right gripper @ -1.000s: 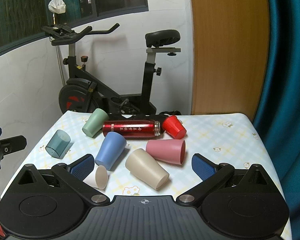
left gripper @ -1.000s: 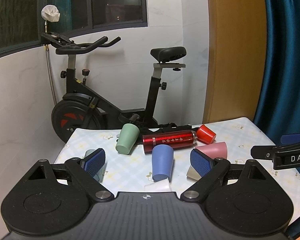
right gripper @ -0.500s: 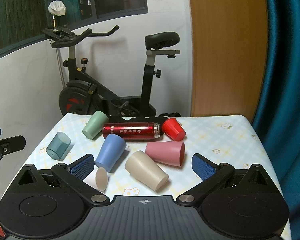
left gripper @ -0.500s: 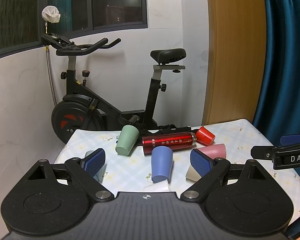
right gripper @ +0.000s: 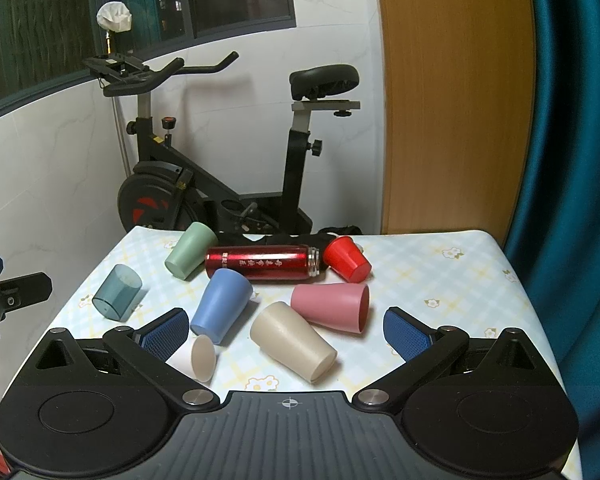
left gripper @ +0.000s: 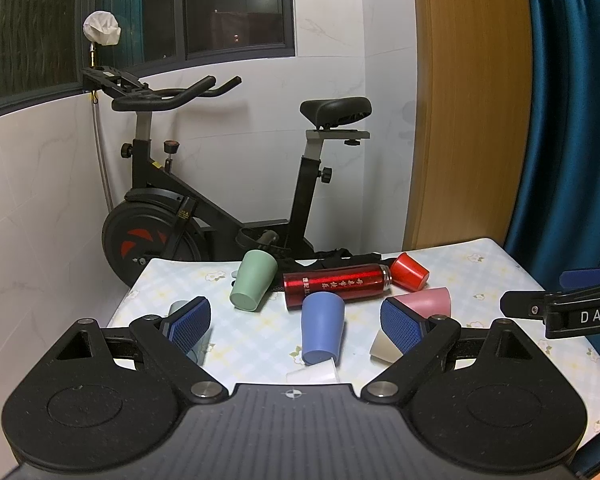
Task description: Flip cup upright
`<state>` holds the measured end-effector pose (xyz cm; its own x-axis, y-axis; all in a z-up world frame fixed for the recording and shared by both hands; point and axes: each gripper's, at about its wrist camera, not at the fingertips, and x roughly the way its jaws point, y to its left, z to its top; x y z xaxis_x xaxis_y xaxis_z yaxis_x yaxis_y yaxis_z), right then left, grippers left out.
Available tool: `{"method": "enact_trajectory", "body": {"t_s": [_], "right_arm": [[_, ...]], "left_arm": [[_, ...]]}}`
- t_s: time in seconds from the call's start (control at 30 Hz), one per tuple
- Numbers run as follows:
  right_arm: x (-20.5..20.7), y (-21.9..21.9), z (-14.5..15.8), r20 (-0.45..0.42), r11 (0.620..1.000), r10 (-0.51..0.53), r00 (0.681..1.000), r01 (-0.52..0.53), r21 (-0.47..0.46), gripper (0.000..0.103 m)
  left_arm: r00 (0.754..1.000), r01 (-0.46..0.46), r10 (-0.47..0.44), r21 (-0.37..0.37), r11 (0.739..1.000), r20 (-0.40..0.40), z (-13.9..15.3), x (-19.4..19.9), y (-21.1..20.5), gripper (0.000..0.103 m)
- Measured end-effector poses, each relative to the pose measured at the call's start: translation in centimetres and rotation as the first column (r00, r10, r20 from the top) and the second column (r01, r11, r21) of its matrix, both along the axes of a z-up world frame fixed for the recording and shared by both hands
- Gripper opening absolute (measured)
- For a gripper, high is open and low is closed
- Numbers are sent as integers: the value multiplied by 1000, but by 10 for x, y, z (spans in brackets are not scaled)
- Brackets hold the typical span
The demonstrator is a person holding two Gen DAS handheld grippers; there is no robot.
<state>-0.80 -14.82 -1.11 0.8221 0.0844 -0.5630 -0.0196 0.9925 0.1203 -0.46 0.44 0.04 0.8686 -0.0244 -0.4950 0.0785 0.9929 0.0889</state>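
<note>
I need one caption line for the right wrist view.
Open right hand-held gripper above seven tipped cups and a red flask on a checked table.

left claw (left gripper: 296, 322): spread wide, level | right claw (right gripper: 286, 332): spread wide, level

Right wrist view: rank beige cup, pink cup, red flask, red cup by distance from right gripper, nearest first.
From the right gripper:
1. Beige cup, between the fingers.
2. Pink cup, just behind.
3. Red flask, mid-table.
4. Red cup, back right; close to the flask.

seven cups (right gripper: 221, 305), one red flask (right gripper: 262, 262), one exercise bike (right gripper: 204, 184)
</note>
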Motion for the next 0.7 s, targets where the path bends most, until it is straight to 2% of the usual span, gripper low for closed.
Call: {"method": "enact_trajectory", "body": {"t_s": [0.47,0.7], "right_arm": [[0,-1,1,0,1000,-5,1000,5,1,103],[0,-10,-9,42,999,-28,999,26,47,103]], "left_arm": [[1000,-19,19,-17,1000,-21,-3,5,5,93],[995,-81,79,-21,997,-57,-16,16,19,93]]}}
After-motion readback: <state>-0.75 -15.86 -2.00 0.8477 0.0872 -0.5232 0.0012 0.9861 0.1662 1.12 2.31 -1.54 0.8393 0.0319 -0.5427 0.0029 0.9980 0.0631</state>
